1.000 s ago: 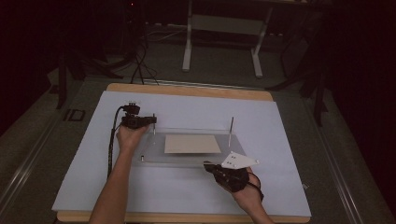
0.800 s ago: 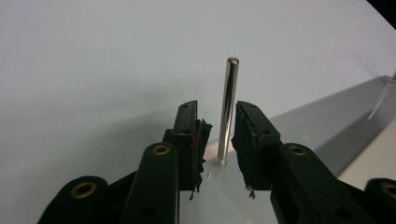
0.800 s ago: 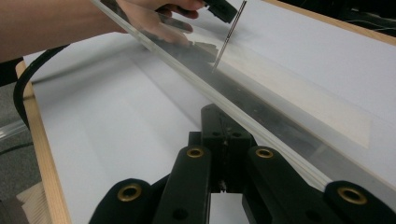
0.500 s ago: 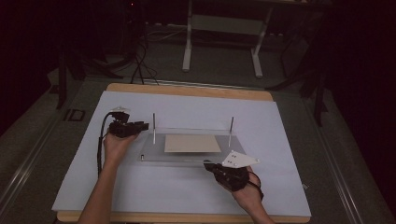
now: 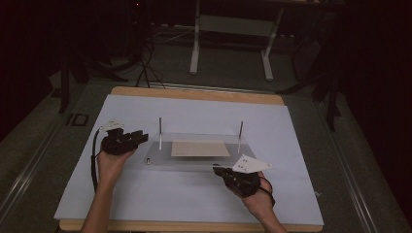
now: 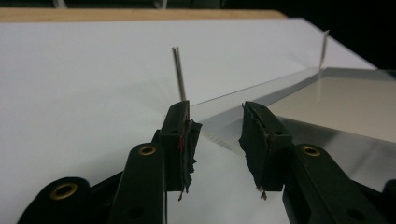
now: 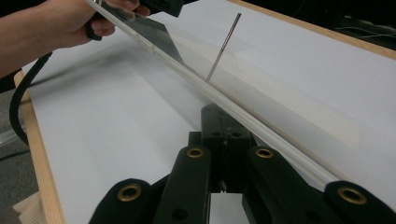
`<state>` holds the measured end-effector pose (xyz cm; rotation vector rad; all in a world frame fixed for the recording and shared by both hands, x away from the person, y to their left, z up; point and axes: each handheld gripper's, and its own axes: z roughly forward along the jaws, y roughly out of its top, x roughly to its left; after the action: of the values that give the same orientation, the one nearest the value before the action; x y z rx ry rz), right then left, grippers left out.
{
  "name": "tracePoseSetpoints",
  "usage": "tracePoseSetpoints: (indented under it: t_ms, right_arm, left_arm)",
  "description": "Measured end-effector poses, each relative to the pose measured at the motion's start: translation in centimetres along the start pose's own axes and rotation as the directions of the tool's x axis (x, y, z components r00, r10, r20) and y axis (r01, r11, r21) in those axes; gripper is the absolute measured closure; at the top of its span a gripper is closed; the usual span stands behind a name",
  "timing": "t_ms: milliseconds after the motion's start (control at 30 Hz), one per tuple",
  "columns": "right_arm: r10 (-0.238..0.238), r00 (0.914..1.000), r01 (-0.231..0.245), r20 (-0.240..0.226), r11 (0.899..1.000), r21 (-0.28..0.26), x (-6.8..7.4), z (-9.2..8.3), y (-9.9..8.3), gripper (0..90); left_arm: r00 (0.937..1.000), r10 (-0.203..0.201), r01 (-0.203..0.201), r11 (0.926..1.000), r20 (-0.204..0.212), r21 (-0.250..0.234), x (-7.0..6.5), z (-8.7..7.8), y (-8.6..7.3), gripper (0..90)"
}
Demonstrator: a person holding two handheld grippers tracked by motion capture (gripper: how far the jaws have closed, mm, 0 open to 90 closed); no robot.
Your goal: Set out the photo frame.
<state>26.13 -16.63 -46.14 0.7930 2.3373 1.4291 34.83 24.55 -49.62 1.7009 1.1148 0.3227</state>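
- High view: a wooden table point(image 5: 194, 93) is covered with a white sheet point(image 5: 194, 194). In the middle of the sheet lies a clear plate point(image 5: 199, 158), and on it rests a beige card point(image 5: 200, 148). Two thin metal pins stand upright at the far corners of the plate, the left pin point(image 5: 160, 133) and the right pin point(image 5: 240, 136).
- High view: the left gripper point(image 5: 130, 139) is held in the left hand point(image 5: 111, 162) just beside the left edge of the plate, apart from it. Its jaws point toward the left pin. They have just been opening, and nothing is between them.
- High view: the right gripper point(image 5: 219, 171) is held in the right hand point(image 5: 255, 201) at the near edge of the plate, toward its right corner. A grey three-cornered plate point(image 5: 250, 163) sits on top of it.
- Left gripper view: the left gripper point(image 6: 215, 135) has its jaws about half open, with a clear gap between the fingers point(image 6: 182, 135). They hold nothing. The left pin point(image 6: 179, 74) rises just behind the left finger, and the corner of the clear plate point(image 6: 299, 135) lies behind the gap.
- Right gripper view: the right gripper point(image 7: 223, 133) has its jaws fully closed together. The near edge of the clear plate point(image 7: 261, 130) runs diagonally over the tips; I cannot tell if the tips pinch it or only touch it. One pin point(image 7: 223, 46) stands beyond, and the left hand point(image 7: 60, 23) is at the far end.
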Motion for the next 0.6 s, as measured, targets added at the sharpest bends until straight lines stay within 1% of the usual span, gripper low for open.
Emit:
tracePoseSetpoints:
  t_ms: [33, 67, 133, 200, 267, 333, 400, 467, 500, 533, 567, 600]
  right_arm:
    - [0.000, 1.0000, 0.000, 0.001, 1.000, -0.001, 0.0, 0.0, 0.1, 90.0]
    - [-0.001, 1.0000, 0.001, 0.005, 1.000, -0.002, 0.0, 0.0, 0.2, 90.0]
    - [-0.004, 1.0000, 0.004, 0.008, 1.000, -0.003, -0.1, 0.0, 0.3, 90.0]
    - [-0.007, 0.9999, 0.007, 0.014, 1.000, -0.002, -0.1, 0.0, 0.4, 90.0]
    - [-0.010, 0.9999, 0.010, 0.014, 1.000, -0.007, -0.1, 0.0, 0.5, 90.0]
    - [-0.008, 0.9998, 0.008, 0.017, 1.000, -0.010, -0.1, 0.0, 0.6, 90.0]
    - [-0.008, 0.9998, 0.008, 0.017, 1.000, -0.011, -0.2, 0.0, 0.6, 90.0]
    - [-0.006, 0.9998, 0.006, 0.017, 1.000, -0.012, -0.2, 0.0, 0.7, 90.0]
    - [-0.006, 0.9998, 0.006, 0.017, 1.000, -0.012, -0.2, 0.0, 0.7, 90.0]
    - [0.001, 0.9999, -0.001, 0.014, 1.000, -0.012, -0.3, -0.1, 0.7, 90.0]
    - [0.014, 0.9999, -0.014, 0.009, 1.000, -0.013, -0.4, -0.1, 0.7, 90.0]
    - [0.018, 0.9998, -0.018, 0.009, 1.000, -0.013, -0.4, -0.1, 0.8, 90.0]
  left_arm:
    - [0.9998, -0.006, 0.007, 0.9998, 0.018, -0.020, 0.1, -0.1, -0.2, 62.2]
    - [0.9997, -0.007, 0.008, 0.9996, 0.025, -0.027, 0.1, -0.1, -0.3, 61.6]
    - [0.9998, -0.005, 0.005, 0.9999, 0.019, -0.012, 0.3, -0.1, -0.5, 59.8]
    - [0.9995, -0.017, 0.018, 0.9996, 0.027, -0.021, 0.5, -0.2, -0.8, 59.5]
    - [0.9997, -0.002, 0.003, 0.9999, 0.024, -0.013, 0.4, -0.1, -1.0, 58.9]
    - [0.9990, 0.043, -0.043, 0.9989, 0.006, 0.019, 0.1, 0.0, -1.1, 56.6]
    - [0.9960, 0.088, -0.088, 0.9958, -0.015, 0.026, -0.4, 0.0, -1.2, 55.1]
    - [0.9924, 0.117, -0.116, 0.9928, -0.038, 0.031, -0.9, -0.1, -1.1, 53.3]
    - [0.9924, 0.117, -0.116, 0.9928, -0.038, 0.031, -0.9, -0.1, -1.1, 52.1]
    - [0.9879, 0.145, -0.143, 0.9891, -0.055, 0.035, -1.2, -0.2, -1.2, 52.1]
    - [0.9837, 0.160, -0.158, 0.9869, -0.081, 0.029, -1.4, -0.3, -1.2, 52.7]
    - [0.9778, 0.178, -0.177, 0.9841, -0.112, 0.017, -1.6, -0.5, -1.3, 54.5]
